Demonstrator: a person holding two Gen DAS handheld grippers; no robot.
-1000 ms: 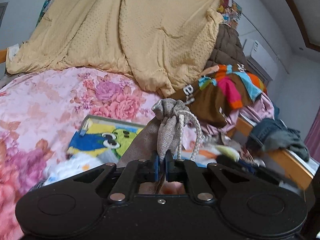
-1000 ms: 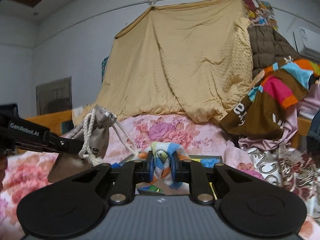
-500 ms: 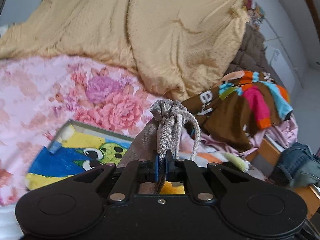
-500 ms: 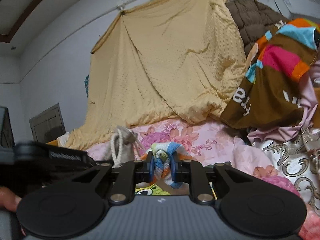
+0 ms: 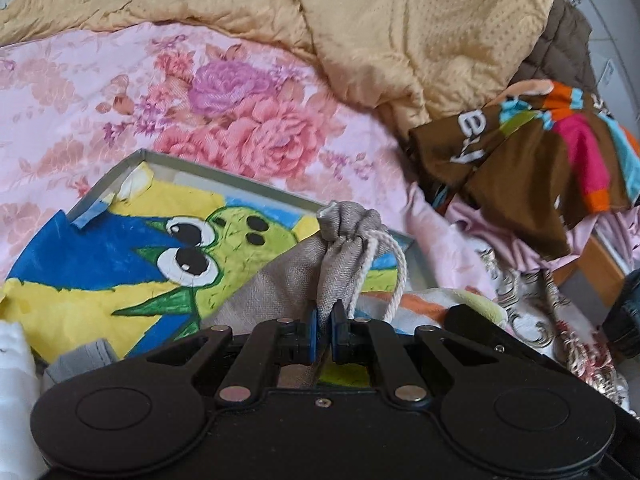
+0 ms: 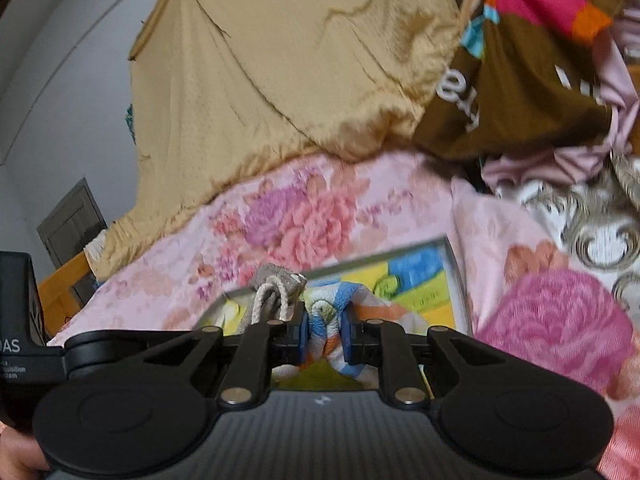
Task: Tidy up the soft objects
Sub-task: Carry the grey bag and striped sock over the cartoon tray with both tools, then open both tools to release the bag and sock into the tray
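Two grippers, each with its jaws closed on one soft thing. The left gripper [image 5: 324,334] pinches the gathered neck of a grey drawstring pouch [image 5: 344,240], jaws nearly together, its white cord [image 5: 396,276] looping to the right. The right gripper [image 6: 324,338] clamps a bunched striped cloth [image 6: 326,320] of blue, orange and white, jaws a little apart around it. Both bundles hang just above a shallow box [image 5: 224,170] lined with a bright cartoon picture, lying on a pink floral bedspread [image 5: 120,92]. The step in hand looks like carrying both into that box; next would be lowering and releasing without snagging the cord. Beyond: one yellow quilt [image 5: 400,20], one brown multicoloured garment [image 5: 540,148], one pale bundle at the box's left corner.
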